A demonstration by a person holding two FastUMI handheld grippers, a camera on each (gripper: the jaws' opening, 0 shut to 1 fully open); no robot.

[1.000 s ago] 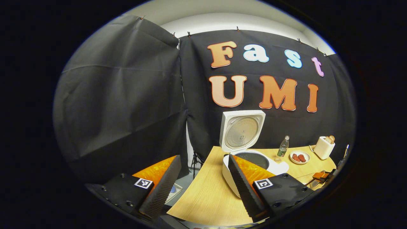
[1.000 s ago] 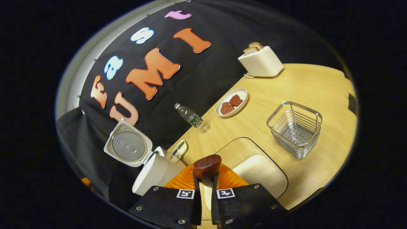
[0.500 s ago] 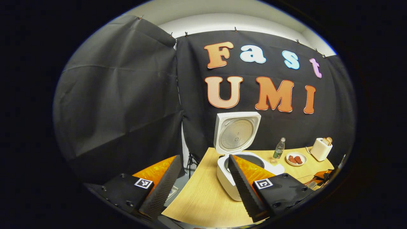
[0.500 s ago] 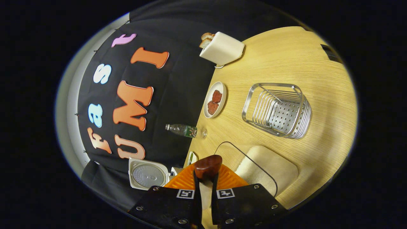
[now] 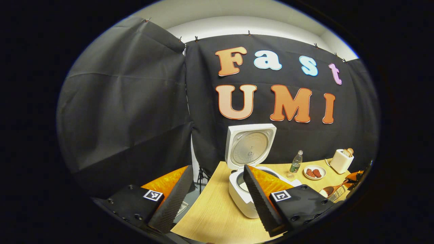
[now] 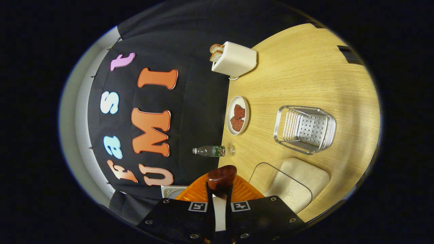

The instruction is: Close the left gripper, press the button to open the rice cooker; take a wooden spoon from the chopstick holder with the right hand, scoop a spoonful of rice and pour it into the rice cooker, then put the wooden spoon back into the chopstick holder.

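Wooden spoon (image 6: 221, 177) clamped between both fingers of the right gripper (image 6: 219, 203), handle running back along them and bowl forward, over the wooden table (image 6: 305, 81) near the rice tray (image 6: 298, 183); rice cooker (image 5: 241, 196) lid up; left gripper (image 5: 213, 196) wide open, empty, black cloth wall behind.

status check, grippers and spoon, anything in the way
Left gripper open, off the open rice cooker. Right gripper shut on wooden spoon, rice in its bowl. Nothing seen between spoon and cooker.
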